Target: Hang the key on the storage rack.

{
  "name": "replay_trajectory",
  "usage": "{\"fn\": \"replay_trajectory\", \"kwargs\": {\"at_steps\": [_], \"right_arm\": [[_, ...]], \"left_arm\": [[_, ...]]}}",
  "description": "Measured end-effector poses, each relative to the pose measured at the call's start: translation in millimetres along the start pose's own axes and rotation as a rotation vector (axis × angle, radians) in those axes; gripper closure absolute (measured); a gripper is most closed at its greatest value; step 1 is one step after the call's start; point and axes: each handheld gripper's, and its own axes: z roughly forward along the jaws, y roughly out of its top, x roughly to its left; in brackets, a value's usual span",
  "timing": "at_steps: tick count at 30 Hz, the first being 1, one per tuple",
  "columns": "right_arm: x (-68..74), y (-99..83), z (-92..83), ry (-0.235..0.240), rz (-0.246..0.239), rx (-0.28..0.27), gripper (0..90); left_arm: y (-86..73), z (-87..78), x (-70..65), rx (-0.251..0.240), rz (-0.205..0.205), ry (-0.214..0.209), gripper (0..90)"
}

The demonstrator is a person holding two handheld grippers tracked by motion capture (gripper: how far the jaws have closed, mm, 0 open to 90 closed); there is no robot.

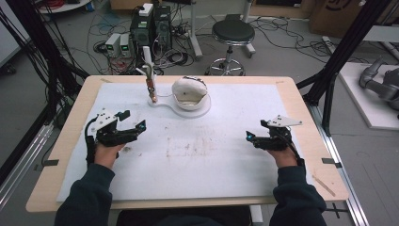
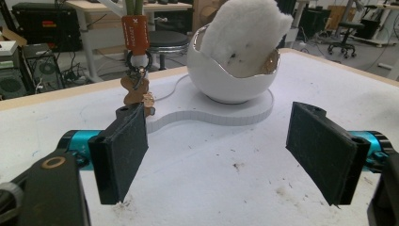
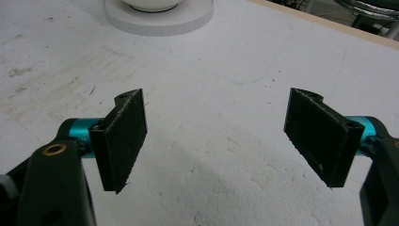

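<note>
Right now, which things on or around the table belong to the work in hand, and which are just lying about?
Part of the work:
- white egg-shaped bowl with a white plush toy in it
- keyring with orange tag hanging beside it
- white base under both
- left gripper and right gripper, jaws open

Lying about:
- black stool
- computer towers on the floor

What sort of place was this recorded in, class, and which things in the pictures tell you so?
Most likely a robotics lab or workshop. The table stands inside a black metal frame, computer towers sit on the floor among loose cables, and part of a grey robot arm lies at the right.
</note>
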Motion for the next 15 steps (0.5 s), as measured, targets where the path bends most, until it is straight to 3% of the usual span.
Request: {"fn": "replay_trajectory", "kwargs": {"at_steps": [15], "right_arm": [[-1.6, -0.2, -0.7, -0.003, 0.002, -0.008, 21.9]], "left_arm": [[-0.7, 0.4, 2.1, 0.003, -0.009, 0.007, 21.1]]}}
